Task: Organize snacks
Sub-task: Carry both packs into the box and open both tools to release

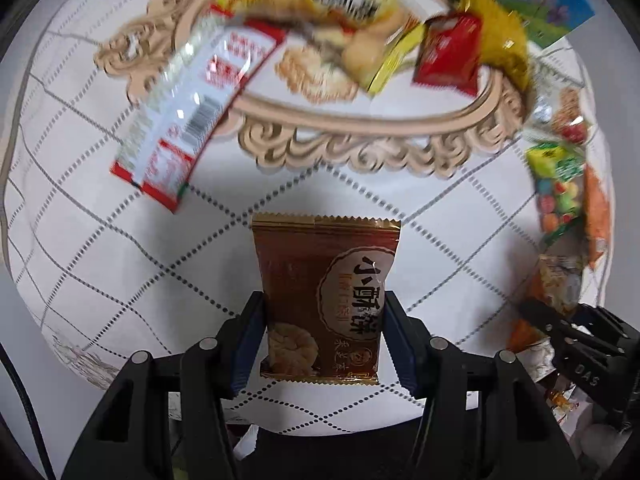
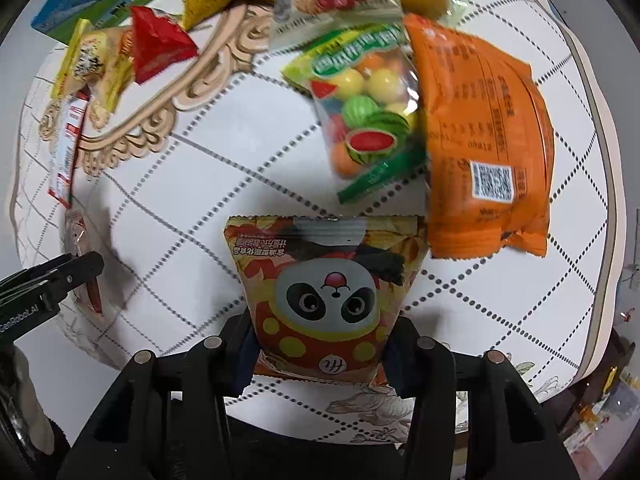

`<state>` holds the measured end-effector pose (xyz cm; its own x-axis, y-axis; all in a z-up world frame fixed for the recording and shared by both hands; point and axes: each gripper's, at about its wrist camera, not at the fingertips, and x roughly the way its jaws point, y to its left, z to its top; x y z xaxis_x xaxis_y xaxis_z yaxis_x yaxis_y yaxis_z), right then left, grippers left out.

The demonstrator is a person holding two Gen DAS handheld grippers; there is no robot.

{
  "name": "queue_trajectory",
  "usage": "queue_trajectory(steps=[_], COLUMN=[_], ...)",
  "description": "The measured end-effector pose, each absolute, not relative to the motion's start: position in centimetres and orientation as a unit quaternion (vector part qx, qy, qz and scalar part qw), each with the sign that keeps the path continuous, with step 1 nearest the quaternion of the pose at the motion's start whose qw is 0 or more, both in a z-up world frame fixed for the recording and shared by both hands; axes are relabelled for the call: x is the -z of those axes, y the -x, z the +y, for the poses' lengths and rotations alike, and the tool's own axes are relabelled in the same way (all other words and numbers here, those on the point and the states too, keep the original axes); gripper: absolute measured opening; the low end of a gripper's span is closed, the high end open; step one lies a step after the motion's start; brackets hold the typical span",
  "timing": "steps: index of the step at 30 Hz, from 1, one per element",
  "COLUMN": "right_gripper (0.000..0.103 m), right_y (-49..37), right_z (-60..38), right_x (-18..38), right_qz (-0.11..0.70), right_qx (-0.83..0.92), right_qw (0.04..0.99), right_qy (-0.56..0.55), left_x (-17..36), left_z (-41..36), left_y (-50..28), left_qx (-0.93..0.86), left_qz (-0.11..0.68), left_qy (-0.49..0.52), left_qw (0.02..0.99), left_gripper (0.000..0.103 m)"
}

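Clamping one packet apiece: left gripper (image 1: pixel 324 316) brown packet (image 1: pixel 320 280), right gripper (image 2: pixel 320 332) panda packet (image 2: pixel 324 296).

We read "小酥饼" on the brown packet (image 1: pixel 324 300), "DAS" on the right tongs (image 1: pixel 576 344), and "GenRobot.AI" on the left tongs (image 2: pixel 48 284).

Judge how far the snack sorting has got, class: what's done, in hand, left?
Done: several packets lie on the carved tray. In hand: left claw grips a brown pastry packet; right claw grips a panda packet. Left: the orange packet and fruit candy bag on the tablecloth.
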<state>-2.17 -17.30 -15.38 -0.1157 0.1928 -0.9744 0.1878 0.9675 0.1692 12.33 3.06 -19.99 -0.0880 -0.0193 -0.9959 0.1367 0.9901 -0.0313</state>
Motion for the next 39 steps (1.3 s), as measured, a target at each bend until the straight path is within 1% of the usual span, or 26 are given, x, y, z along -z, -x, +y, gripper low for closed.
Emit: queue_trajectory(steps=[6, 11, 16, 21, 22, 26, 29, 33, 39], right_gripper=[0.052, 0.052, 0.052, 0.052, 0.052, 0.052, 0.052, 0.052, 0.052], right_y=[0.2, -3.2, -8.6, -14.5, -16.3, -23.8, -28.7, -34.6, -39.4], right_z=[-17.4, -18.7, -19.9, -20.3, -20.6, -20.0, -20.5, -21.0, -21.6], right_x=[11.7, 6.7, 0.5, -3.0, -3.6, -3.2, -2.5, 0.1, 4.7], right_qz=[0.721, 0.684, 0.635, 0.599, 0.593, 0.587, 0.594, 0.616, 0.646], right_qx=[-0.026, -0.047, -0.062, -0.057, -0.053, -0.036, -0.023, -0.008, 0.012], right_qw=[0.676, 0.706, 0.747, 0.783, 0.789, 0.800, 0.798, 0.783, 0.760], right_qy=[-0.150, -0.178, -0.186, -0.160, -0.149, -0.121, -0.101, -0.084, -0.074], left_x=[14.7, 9.4, 4.2, 1.8, 1.8, 2.1, 3.6, 6.2, 10.2], left_z=[2.1, 1.3, -0.2, -2.3, -2.3, -2.9, -3.2, -2.9, -2.3], left_y=[-14.3, -16.5, -20.8, -26.3, -27.2, -32.7, -36.7, -41.8, -47.3], left_qx=[0.086, 0.120, 0.150, 0.145, 0.142, 0.119, 0.101, 0.078, 0.044], left_qz=[0.708, 0.675, 0.639, 0.615, 0.613, 0.608, 0.612, 0.628, 0.652], left_qy=[-0.023, -0.002, 0.016, 0.016, 0.013, -0.007, -0.028, -0.044, -0.072], left_qw=[0.701, 0.728, 0.754, 0.775, 0.777, 0.785, 0.783, 0.773, 0.753], left_gripper=[0.055, 0.055, 0.055, 0.055, 0.055, 0.055, 0.055, 0.055, 0.055])
